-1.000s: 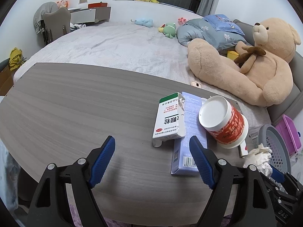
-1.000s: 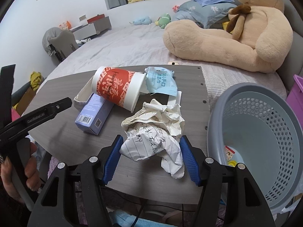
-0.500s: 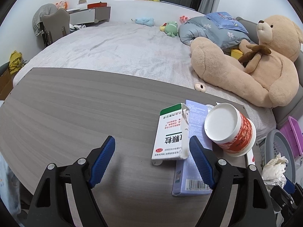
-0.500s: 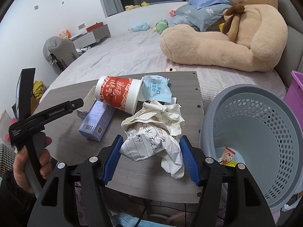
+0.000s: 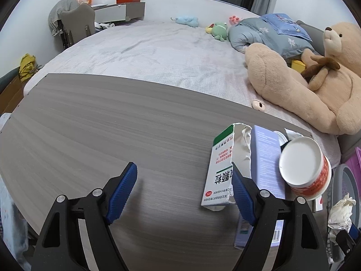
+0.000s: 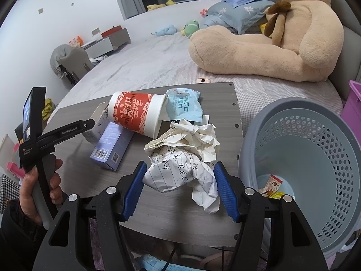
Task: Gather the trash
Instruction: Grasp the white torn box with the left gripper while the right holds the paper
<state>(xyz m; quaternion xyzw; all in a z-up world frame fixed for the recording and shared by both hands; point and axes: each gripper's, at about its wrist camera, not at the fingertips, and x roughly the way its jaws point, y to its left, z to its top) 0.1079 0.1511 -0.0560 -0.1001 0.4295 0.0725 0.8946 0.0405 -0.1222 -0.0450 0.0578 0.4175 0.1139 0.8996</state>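
One crumpled paper [image 6: 182, 162] sits clamped between right claw [image 6: 179, 190] pads.

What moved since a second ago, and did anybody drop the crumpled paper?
No drop. The right gripper stays shut on the crumpled paper and has swung toward the grey laundry basket, showing more of its inside. The left gripper, still open and empty, edged toward the medicine box. The paper cup, purple box and wipes packet lie unmoved.

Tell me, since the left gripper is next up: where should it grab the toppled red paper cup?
Across the red cup wall mid-body, from above. It lies on its side atop the purple box, base toward the left gripper, so the curved sides are exposed.
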